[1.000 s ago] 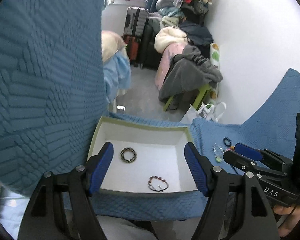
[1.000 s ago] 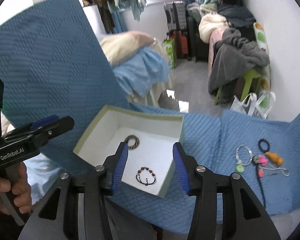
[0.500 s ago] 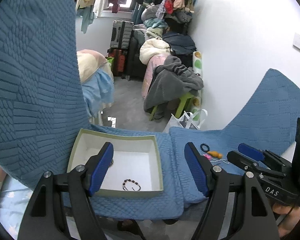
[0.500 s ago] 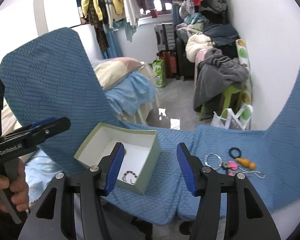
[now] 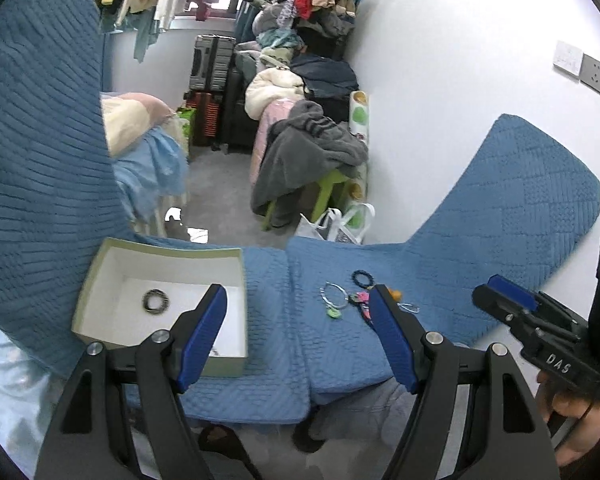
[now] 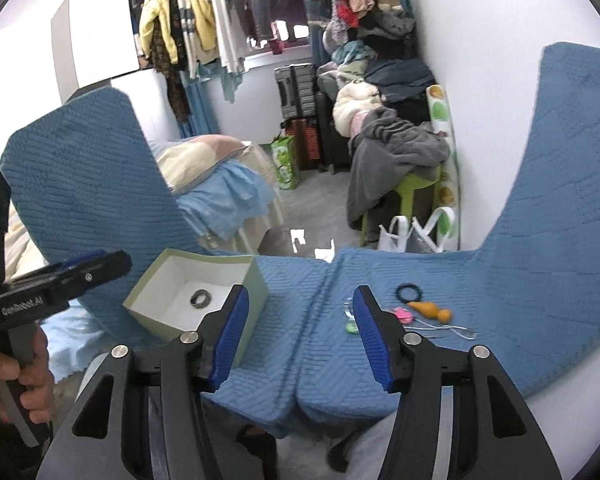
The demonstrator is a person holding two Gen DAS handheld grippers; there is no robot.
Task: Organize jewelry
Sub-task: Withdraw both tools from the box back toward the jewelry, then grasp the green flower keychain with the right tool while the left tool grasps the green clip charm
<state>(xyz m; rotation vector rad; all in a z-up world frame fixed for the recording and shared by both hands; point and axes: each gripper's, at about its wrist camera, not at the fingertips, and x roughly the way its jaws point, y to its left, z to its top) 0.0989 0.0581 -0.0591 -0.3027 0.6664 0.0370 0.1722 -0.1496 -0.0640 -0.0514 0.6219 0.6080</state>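
While both tongs gape wide and empty above the blue quilted cover (image 5: 268,304), the left tongs (image 5: 296,316) hover between the box (image 5: 236,264) and the loose jewelry (image 5: 334,300). The right tongs (image 6: 300,312) hang likewise. A dark bracelet (image 5: 156,301) lies inside the box.

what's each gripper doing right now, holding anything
Left gripper: open, holding nothing, above the blue cover between the box and the loose jewelry.
Right gripper: open, holding nothing.
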